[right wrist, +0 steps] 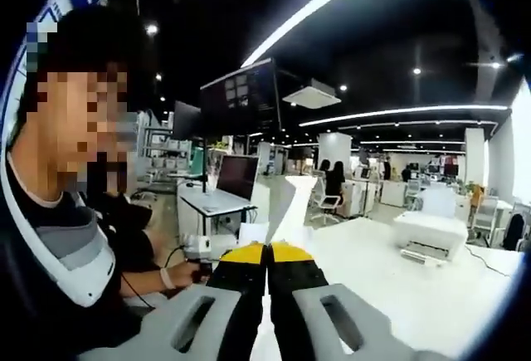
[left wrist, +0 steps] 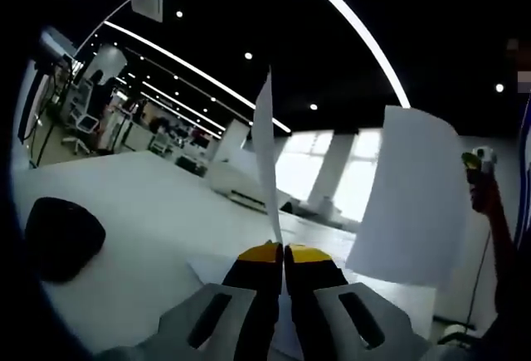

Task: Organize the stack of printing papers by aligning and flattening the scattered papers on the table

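In the left gripper view my left gripper (left wrist: 283, 250) is shut on a white sheet of paper (left wrist: 266, 145), seen edge-on and rising straight up from the yellow jaw tips. A second white sheet (left wrist: 411, 199) hangs upright in the air to the right; I cannot tell what holds it. Another sheet (left wrist: 211, 268) seems to lie flat on the white table (left wrist: 149, 203) just under the jaws. In the right gripper view my right gripper (right wrist: 267, 250) is shut on a white sheet (right wrist: 290, 199) that stands up and bends slightly to the right.
A black rounded object (left wrist: 62, 238) lies on the table at the left. A white printer (left wrist: 241, 185) stands at the table's far side, also seen as printer (right wrist: 431, 230). A seated person (right wrist: 66, 236) is close on the left, beside a desk with a laptop (right wrist: 236, 177).
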A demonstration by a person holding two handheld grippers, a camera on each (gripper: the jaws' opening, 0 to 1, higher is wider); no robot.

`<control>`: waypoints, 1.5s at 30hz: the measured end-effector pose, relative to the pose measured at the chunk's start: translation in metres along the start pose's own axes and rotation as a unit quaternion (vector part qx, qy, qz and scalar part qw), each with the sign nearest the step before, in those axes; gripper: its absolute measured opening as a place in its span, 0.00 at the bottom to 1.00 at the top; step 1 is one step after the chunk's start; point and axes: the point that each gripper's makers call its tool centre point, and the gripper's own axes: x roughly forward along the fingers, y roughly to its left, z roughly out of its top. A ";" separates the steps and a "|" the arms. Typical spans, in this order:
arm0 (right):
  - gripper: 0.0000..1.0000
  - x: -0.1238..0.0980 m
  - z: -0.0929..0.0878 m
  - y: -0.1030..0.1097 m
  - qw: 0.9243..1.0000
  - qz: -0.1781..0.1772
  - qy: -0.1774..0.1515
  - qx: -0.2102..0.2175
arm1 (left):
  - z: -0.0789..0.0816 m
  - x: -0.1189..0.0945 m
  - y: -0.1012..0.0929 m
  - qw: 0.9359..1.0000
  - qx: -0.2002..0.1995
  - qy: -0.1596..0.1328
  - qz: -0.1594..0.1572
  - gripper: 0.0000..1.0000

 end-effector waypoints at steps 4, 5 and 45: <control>0.00 0.012 -0.008 -0.005 1.000 0.015 0.010 0.011 | 0.000 0.000 0.001 1.000 0.000 0.000 0.000 0.06; 0.00 0.015 -0.013 -0.009 1.000 0.014 0.013 0.016 | 0.000 0.000 0.001 1.000 0.000 0.000 0.000 0.06; 0.00 0.080 -0.106 -0.095 0.995 0.002 0.076 -0.070 | -0.002 0.001 -0.002 1.000 0.000 0.006 -0.006 0.07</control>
